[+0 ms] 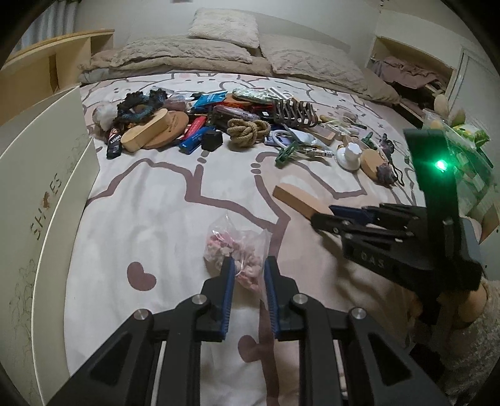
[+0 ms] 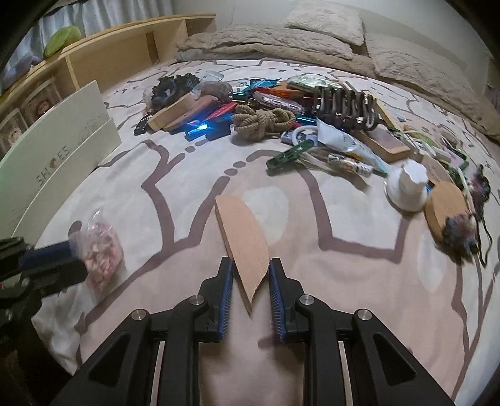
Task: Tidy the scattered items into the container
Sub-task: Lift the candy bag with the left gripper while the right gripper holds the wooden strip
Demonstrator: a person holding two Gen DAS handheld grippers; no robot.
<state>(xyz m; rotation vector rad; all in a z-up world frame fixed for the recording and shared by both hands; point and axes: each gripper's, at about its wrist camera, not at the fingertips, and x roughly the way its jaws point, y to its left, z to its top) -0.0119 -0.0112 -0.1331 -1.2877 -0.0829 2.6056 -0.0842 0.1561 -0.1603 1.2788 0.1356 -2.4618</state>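
A small clear bag of pink pieces (image 1: 231,243) rests on the bedspread, and my left gripper (image 1: 248,262) is shut on its near end. From the right wrist view, that left gripper (image 2: 70,246) comes in from the left edge, with the bag (image 2: 103,250) at its tips. My right gripper (image 2: 250,265) is shut on the near tip of a flat half-round wooden piece (image 2: 243,231). In the left wrist view the right gripper (image 1: 322,215) holds that wooden piece (image 1: 297,198) to the right. The white shoe box (image 1: 47,187) stands open at the left edge of the bed.
A heap of scattered items crosses the bed farther back: a knotted rope (image 1: 248,129), wooden blocks (image 1: 156,128), a green clip (image 2: 290,153), a white knob (image 2: 409,187), a cork coaster (image 2: 447,209). Pillows (image 1: 225,28) lie beyond. A wooden shelf (image 2: 125,53) stands at the left.
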